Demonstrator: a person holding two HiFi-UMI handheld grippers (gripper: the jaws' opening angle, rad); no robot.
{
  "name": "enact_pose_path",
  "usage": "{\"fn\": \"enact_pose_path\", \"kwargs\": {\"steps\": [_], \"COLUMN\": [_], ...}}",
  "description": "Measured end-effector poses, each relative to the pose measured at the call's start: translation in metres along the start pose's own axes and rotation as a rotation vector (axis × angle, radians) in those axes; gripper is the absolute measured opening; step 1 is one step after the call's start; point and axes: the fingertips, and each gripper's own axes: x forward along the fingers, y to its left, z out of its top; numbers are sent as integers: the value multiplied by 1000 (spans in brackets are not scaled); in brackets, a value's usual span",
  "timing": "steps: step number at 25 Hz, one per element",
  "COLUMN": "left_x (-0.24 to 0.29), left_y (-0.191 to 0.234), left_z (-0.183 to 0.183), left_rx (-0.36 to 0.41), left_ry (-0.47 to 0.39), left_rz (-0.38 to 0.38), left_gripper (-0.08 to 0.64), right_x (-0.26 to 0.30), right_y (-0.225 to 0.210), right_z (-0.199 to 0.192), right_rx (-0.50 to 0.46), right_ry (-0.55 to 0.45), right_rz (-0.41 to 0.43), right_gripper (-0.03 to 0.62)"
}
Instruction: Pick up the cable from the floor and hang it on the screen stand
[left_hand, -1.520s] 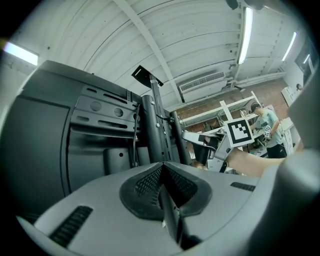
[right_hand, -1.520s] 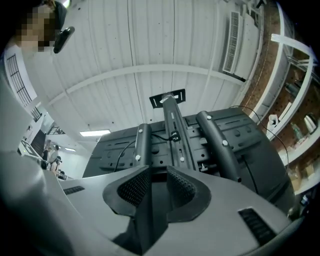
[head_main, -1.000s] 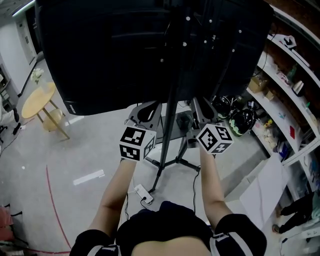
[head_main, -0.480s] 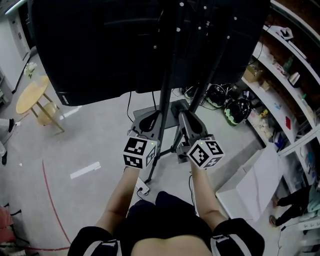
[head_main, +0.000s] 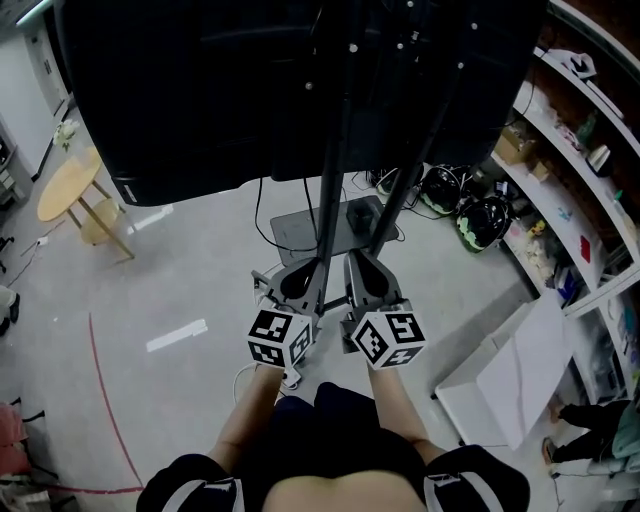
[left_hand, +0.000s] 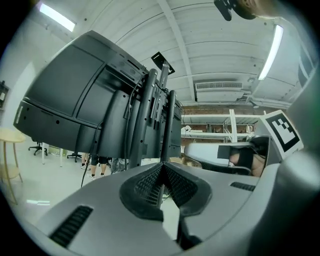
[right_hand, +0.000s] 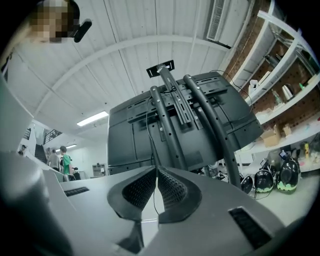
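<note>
Cable (right_hand: 150, 139), thin and black, hangs down the back of the screen stand (head_main: 333, 190), from behind the big dark screen (head_main: 200, 90) toward the floor. So a cable is up on the stand now. I cannot tell if it is the one I was told to hang.

A white plug strip (head_main: 291, 378) lies on the floor by the stand's foot, just under my left gripper (left_hand: 162, 167). That gripper's fingers are pressed tip to tip with nothing in them. My right gripper (right_hand: 157, 170) has just been closing, and its tips meet too. The black cable shows in the little gap under them, but it looks farther back, not pinched.

I hold both grippers low, side by side, pointing at the stand's poles. I think that is because the cable belongs there. The stand's legs spread out right in front and could catch my grippers. A round wooden table (head_main: 72, 190) stands far to the left. Helmets (head_main: 470, 215) and shelves (head_main: 580, 150) are on the right.
</note>
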Motion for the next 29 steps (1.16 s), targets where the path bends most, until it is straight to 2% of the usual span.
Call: {"fn": "enact_pose_path", "kwargs": {"steps": [6,17,29], "left_x": [-2,10,9], "left_y": [-7,-7,-5], "left_z": [-17,-16,-21], "left_rx": [11,27,8], "left_ry": [39,36,39], "left_rz": [29,87,137], "left_gripper": [8,8,8], "right_x": [-2,5,11], "right_y": [0,-13,-15], "right_z": [-8,-7,-10], "right_rx": [-9,-40,-18], "right_ry": [9,11,12], "right_rz": [32,86,137], "right_gripper": [25,23,23]}}
